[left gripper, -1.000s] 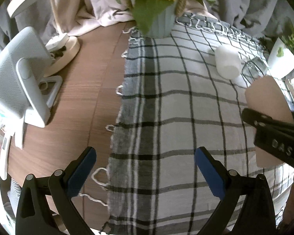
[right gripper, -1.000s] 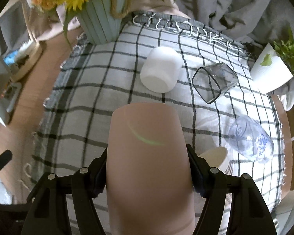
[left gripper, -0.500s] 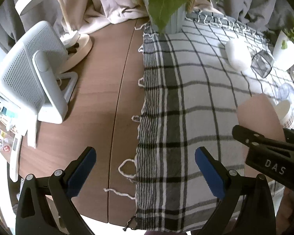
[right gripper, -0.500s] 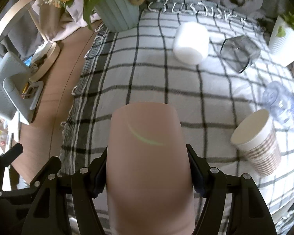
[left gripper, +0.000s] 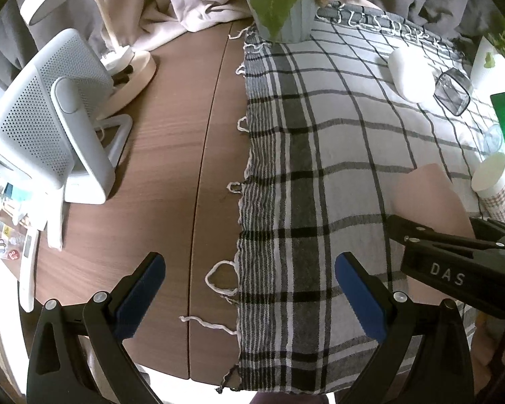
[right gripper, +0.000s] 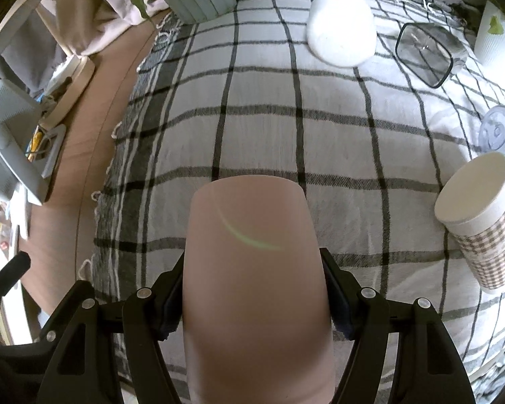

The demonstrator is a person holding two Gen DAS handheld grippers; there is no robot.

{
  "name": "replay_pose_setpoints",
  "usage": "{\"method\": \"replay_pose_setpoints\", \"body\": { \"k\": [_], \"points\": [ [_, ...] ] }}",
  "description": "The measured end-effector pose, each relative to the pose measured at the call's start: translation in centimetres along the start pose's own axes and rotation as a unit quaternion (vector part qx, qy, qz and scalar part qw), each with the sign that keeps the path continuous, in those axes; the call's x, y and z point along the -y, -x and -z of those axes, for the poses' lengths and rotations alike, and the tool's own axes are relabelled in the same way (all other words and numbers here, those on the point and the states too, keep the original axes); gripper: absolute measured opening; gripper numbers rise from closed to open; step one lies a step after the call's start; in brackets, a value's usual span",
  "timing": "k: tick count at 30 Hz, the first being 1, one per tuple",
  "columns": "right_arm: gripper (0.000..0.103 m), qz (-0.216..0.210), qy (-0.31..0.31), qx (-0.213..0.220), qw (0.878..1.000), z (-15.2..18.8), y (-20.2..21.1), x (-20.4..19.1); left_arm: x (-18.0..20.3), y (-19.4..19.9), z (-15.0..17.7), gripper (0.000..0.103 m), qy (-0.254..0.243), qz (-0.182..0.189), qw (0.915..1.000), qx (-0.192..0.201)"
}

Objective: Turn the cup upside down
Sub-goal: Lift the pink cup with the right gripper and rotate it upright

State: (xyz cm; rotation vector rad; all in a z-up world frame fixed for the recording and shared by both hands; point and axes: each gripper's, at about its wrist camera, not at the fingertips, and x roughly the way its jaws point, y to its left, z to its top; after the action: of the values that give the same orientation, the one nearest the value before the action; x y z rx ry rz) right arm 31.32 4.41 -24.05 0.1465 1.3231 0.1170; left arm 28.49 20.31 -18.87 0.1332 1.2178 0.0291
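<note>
Left tongs [left gripper: 249, 289] spread wide, nothing between the blue pads, poised over the fringed left edge of the checked cloth [left gripper: 319, 155]. Right tongs [right gripper: 252, 299] clamped on both sides of the pink cup [right gripper: 252, 269], held near the cloth's near edge. Far right: white cup [right gripper: 341, 28], glass [right gripper: 425, 54], paper cup [right gripper: 481, 225] lying on the cloth.

left gripper [left gripper: 249, 298]: black plastic frame at the bottom of the frame, triangular cut-outs, silver screws at the finger joints
left pads [left gripper: 360, 298]: blue, flat, rectangular
right gripper [right gripper: 254, 298]: black frame, same build, silver screws in pairs
right gripper side: white "DAS" lettering, right edge of left wrist view
</note>
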Motion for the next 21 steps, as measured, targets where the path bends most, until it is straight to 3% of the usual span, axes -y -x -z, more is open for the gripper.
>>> {"method": "replay_pose_setpoints", "body": {
  "k": [10,13,21],
  "points": [
    [0.07,-0.003,-0.005,0.001,1.0,0.1,0.0,0.3,-0.1,-0.2,0.2,0.103,0.003,0.002,1.0,-0.003],
    [0.079,-0.01,-0.008,0.002,1.0,0.0,0.1,0.2,-0.2,0.0,0.2,0.103,0.005,0.004,1.0,-0.001],
    [0.084,-0.018,0.002,0.053,0.998,0.1,4.6,0.3,0.4,1.8,0.0,0.103,0.025,0.007,0.9996,0.009]
  ]
}}
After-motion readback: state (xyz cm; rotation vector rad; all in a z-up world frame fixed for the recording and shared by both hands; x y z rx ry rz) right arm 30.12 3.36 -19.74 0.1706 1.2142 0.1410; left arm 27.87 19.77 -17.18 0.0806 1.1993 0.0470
